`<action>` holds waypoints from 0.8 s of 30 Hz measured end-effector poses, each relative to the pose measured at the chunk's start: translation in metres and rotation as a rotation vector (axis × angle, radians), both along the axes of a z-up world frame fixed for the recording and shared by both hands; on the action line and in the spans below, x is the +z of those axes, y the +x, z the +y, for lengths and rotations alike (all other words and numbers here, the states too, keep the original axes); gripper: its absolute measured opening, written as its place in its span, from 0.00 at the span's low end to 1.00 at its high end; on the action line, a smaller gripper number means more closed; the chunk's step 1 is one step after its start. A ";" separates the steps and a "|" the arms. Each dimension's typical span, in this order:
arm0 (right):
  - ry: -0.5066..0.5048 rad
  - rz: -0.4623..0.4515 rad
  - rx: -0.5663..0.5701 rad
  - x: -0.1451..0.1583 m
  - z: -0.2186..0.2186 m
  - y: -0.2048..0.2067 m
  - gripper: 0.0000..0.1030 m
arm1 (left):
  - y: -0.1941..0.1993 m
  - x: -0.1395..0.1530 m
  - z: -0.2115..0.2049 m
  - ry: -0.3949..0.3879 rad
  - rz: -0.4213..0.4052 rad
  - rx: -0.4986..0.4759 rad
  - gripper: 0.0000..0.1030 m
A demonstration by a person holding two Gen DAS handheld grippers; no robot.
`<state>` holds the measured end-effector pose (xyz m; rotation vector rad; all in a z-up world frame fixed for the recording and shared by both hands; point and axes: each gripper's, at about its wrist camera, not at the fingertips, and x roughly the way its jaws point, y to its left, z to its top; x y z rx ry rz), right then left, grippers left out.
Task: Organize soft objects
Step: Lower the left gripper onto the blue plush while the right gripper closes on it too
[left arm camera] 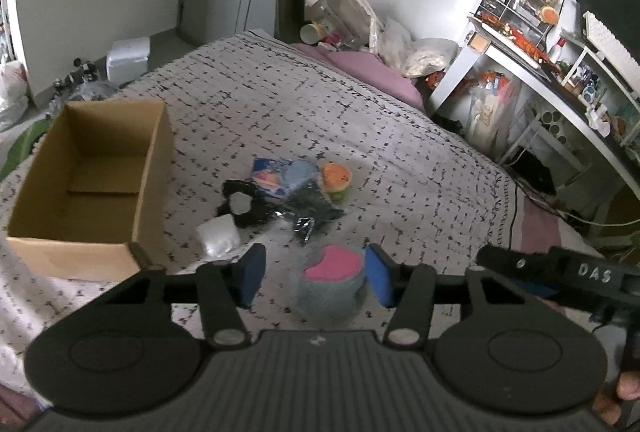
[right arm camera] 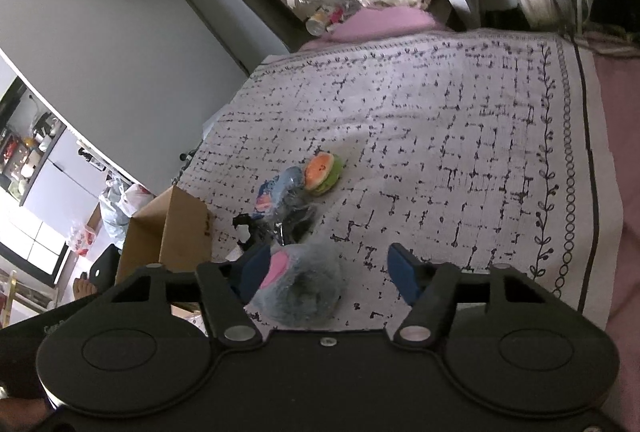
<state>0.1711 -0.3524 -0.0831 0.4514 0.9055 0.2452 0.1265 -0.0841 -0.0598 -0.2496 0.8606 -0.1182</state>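
A fluffy grey-blue plush with a pink patch (left arm camera: 332, 282) lies on the patterned bedspread (left arm camera: 320, 103). My left gripper (left arm camera: 316, 274) is open, its blue pads on either side of the plush, not touching. In the right wrist view the same plush (right arm camera: 300, 284) lies between the open fingers of my right gripper (right arm camera: 328, 272), close to the left pad. Farther off lie an orange-and-green plush (left arm camera: 337, 177), a blue packet (left arm camera: 276, 175), a black soft item (left arm camera: 244, 201) and a white pouch (left arm camera: 218, 234). An open empty cardboard box (left arm camera: 88, 183) stands at the left.
A cluttered white desk (left arm camera: 560, 71) stands to the right of the bed. Bottles and bags (left arm camera: 344, 19) pile at the bed's far end beside a pink pillow (left arm camera: 372, 71). The right gripper's body (left arm camera: 560, 276) shows at the right of the left wrist view.
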 end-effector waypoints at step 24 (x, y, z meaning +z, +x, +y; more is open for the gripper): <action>0.030 0.185 0.036 -0.055 0.013 0.043 0.51 | 0.049 -0.081 -0.036 0.023 0.213 -0.107 0.46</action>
